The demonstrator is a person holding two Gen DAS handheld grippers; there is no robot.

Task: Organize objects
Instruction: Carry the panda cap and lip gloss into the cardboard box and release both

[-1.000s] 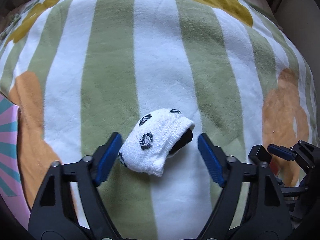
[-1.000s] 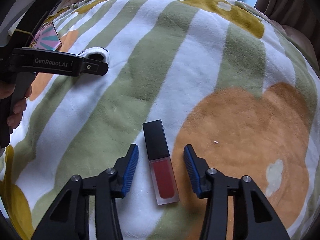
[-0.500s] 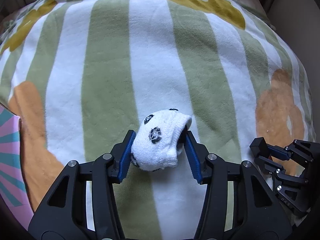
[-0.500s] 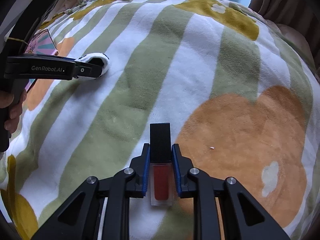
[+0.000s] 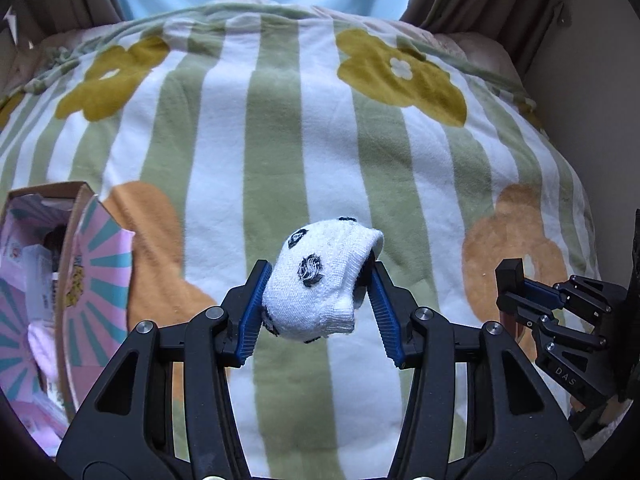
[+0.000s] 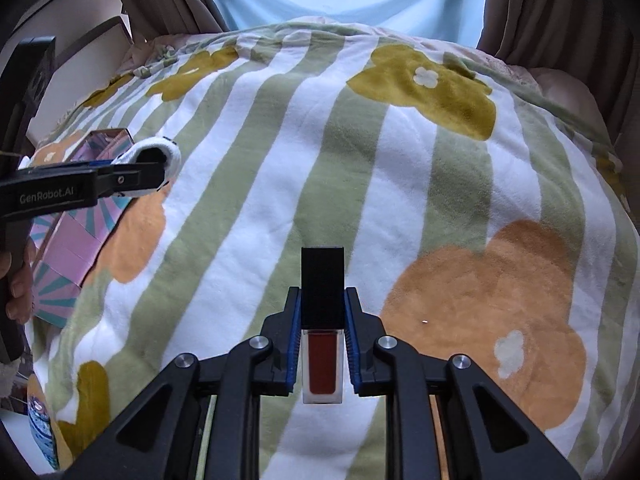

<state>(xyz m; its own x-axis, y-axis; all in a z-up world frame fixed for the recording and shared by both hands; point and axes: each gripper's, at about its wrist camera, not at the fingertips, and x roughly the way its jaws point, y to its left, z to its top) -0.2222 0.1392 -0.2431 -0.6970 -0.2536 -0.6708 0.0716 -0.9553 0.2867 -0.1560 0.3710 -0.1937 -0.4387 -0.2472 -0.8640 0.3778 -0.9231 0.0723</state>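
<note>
Above the blanket (image 5: 280,120), sock (image 5: 320,280) and lip gloss (image 6: 322,320) now lifted

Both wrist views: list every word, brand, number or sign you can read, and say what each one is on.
"GenRobot.AI": on the side of the left gripper, seen in the right wrist view.
"DAS": on the right gripper, seen in the left wrist view; the body's edge may cut it short.
Print on the packets inside the pink box: too small and blurred to read.
Sock, lip tint and blanket: no text.

Rolled white sock (image 5: 316,286), red lip-gloss tube (image 6: 322,354), both lifted
</note>
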